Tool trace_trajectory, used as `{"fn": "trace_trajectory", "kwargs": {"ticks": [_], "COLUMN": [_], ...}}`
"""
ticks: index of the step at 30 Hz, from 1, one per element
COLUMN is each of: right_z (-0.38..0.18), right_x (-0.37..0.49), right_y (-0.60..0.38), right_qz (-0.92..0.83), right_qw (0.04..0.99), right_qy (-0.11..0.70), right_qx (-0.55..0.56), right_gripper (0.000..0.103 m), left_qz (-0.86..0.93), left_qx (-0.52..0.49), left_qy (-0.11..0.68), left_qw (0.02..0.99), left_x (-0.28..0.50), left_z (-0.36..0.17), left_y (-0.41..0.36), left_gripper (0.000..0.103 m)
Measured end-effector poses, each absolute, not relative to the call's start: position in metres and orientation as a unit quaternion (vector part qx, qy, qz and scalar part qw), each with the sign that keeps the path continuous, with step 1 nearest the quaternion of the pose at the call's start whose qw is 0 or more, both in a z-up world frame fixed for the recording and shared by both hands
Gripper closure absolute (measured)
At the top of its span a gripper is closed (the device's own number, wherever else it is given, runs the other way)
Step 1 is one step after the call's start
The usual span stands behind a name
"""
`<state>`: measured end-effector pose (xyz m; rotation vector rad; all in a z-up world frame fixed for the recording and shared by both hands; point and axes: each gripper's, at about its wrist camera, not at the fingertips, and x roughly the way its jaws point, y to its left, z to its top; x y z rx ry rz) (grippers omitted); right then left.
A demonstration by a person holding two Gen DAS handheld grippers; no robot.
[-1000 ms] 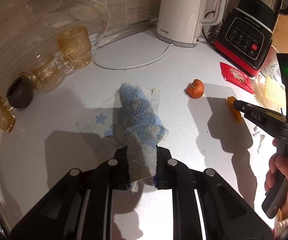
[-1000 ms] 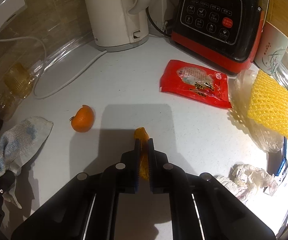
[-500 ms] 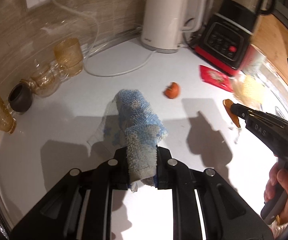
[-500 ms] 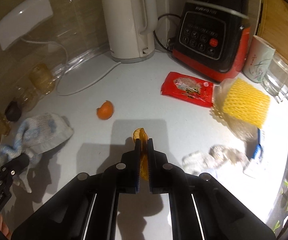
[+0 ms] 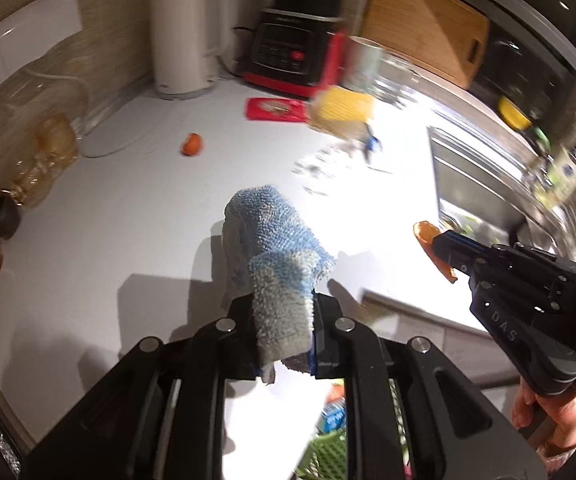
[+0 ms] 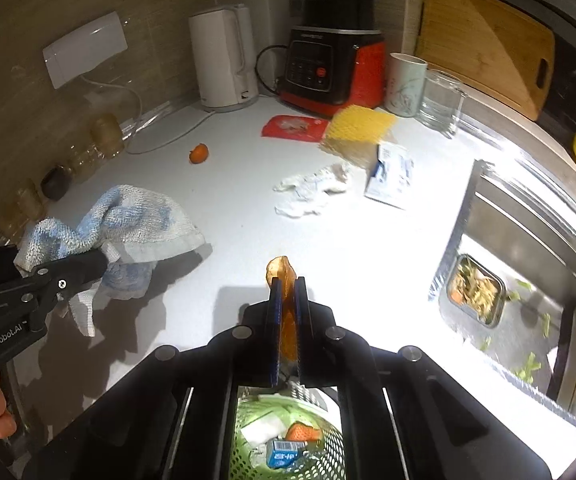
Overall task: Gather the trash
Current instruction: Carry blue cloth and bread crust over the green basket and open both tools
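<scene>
Peel [image 6: 284,276], orange and curled, sat pinched between the closed fingers of the right gripper [image 6: 286,292], held above the counter's [image 6: 248,232] front edge with a green bin [image 6: 323,462] of scraps visible below. Left gripper [image 5: 284,312] was clamped on a blue-white cloth [image 5: 272,240], lifted off the counter. Orange [image 6: 199,153], red packet [image 6: 293,127], crumpled tissue [image 6: 311,190] and yellow mesh [image 6: 357,124] lay farther back near the kettle [image 6: 224,60].

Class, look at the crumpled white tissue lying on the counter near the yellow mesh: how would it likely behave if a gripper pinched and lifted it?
The crumpled tissue is thin and wrinkled, so it would probably be floppy and sag, much as the cloth droops from the left gripper. It looks very light, likely sliding if pushed. Its loose folds suggest it could tear or trail.
</scene>
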<state>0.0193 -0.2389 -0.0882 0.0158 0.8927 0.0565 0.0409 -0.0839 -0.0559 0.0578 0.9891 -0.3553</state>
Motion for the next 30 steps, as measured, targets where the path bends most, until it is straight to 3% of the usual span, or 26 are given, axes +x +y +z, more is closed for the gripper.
{"fn": "trace_trajectory", "kwargs": {"ticks": [14,30], "right_z": [-0.113,-0.143], "right_x": [-0.104,-0.139], "right_y": [-0.277,-0.276], "right_qz": [-0.049,-0.054], "right_qw": [0.886,0.865], "right_qy": [0.458,0.493], "right_qx": [0.058,0.078], "right_gripper": [0.096,0.096], "left_qz": [-0.286,-0.297], "left_qx": [0.113,0.151], "left_qy": [0.503,0.576], "left_qw": [0.808,0.747], "left_x": [-0.07,-0.099], "left_z": [-0.082,-0.149], "left_y": [-0.155,-0.169], "left_gripper": [0.088,0.087]}}
